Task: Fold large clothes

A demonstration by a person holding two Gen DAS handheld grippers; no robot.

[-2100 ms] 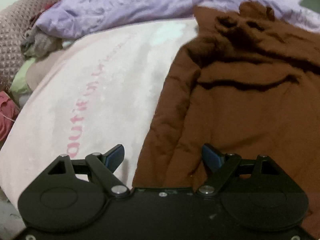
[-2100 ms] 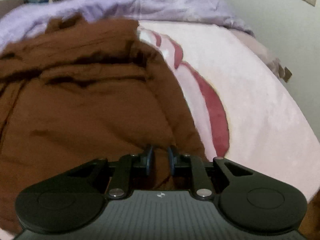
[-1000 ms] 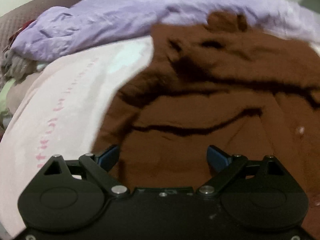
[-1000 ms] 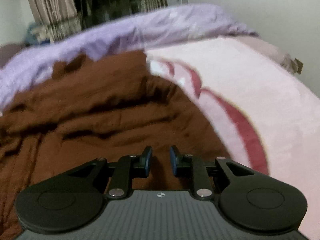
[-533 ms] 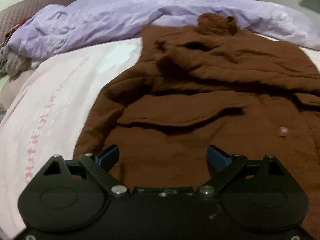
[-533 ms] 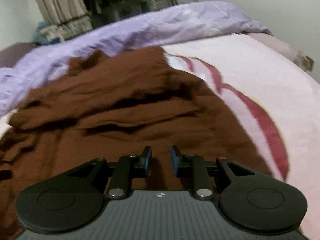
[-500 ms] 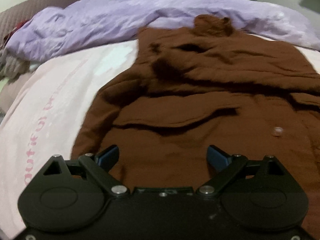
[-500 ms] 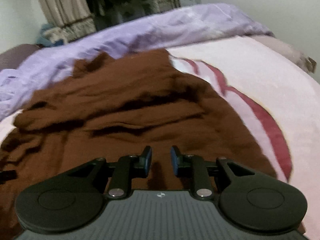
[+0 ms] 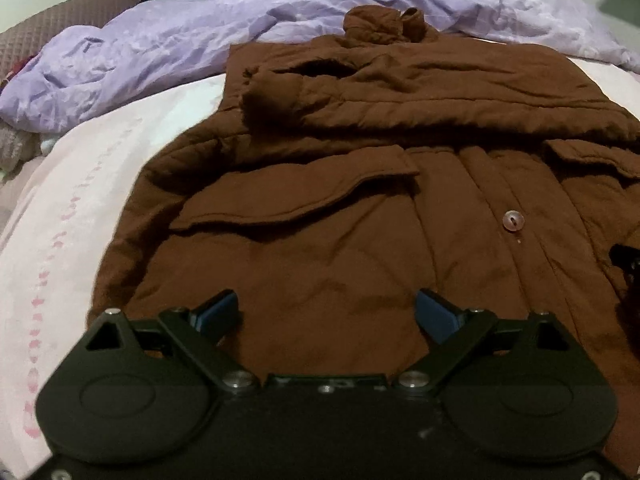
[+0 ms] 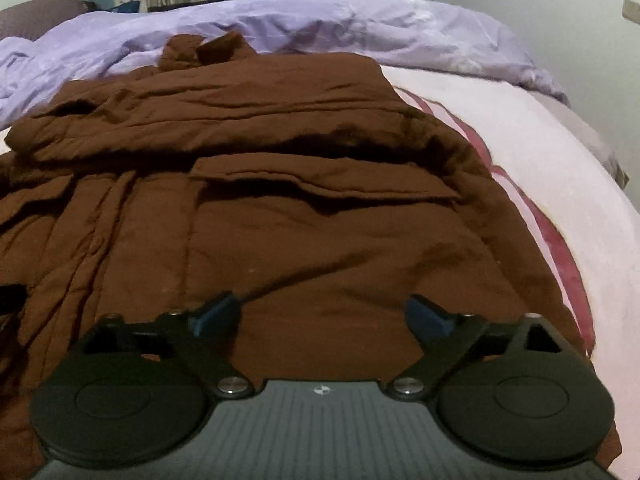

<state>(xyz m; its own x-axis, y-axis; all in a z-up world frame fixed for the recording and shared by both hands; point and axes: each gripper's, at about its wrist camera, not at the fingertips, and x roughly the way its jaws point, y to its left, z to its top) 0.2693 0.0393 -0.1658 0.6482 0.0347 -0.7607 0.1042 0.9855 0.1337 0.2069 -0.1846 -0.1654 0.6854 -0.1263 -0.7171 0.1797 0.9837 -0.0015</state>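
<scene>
A large brown padded coat [image 9: 360,208] lies flat on the pink bed, front up, with flap pockets and a pale button [image 9: 511,220]. Its sleeves are folded across the chest and the collar bunches at the far end. It also shows in the right wrist view [image 10: 320,220]. My left gripper [image 9: 326,314] is open and empty above the coat's lower left part. My right gripper [image 10: 320,312] is open and empty above the coat's lower right part.
A pink blanket [image 9: 80,184] with pink lettering covers the bed; it has a dark red stripe [image 10: 560,248] on the right. A crumpled lilac duvet [image 9: 160,40] lies along the far edge. A quilted brown cushion [image 9: 48,24] sits far left. A wall [image 10: 580,8] is on the right.
My right gripper has opened wide from nearly shut. Both grippers have shifted over the coat, which now lies flatter and more centred in both views.
</scene>
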